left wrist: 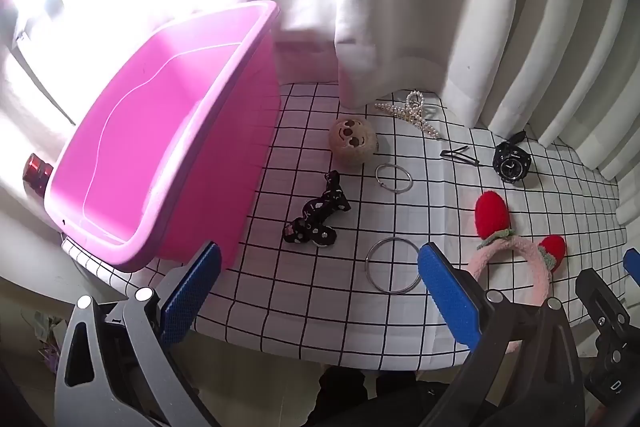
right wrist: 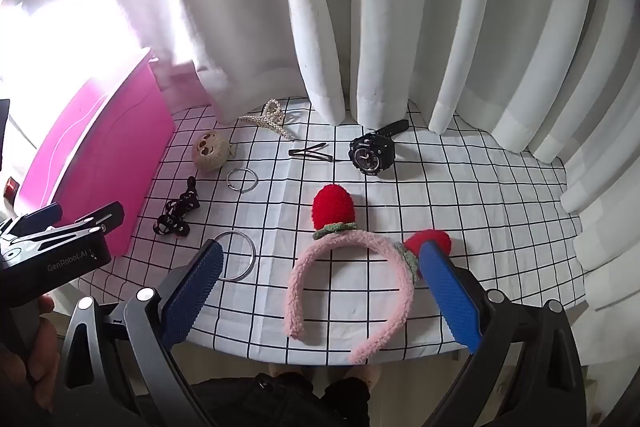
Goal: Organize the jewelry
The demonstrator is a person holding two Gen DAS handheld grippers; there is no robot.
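We see both grippers spread wide, holding nothing. The right gripper [right wrist: 320, 291] frames the pink headband [right wrist: 348, 267], lying between its fingers. Ahead of the left gripper [left wrist: 320, 287] lie 2 silver rings [left wrist: 394, 265], the pink bin [left wrist: 160, 131] to its left.

Two rings [right wrist: 241, 179] [right wrist: 235, 255]; one watch [right wrist: 371, 152]; one headband [right wrist: 352, 267].
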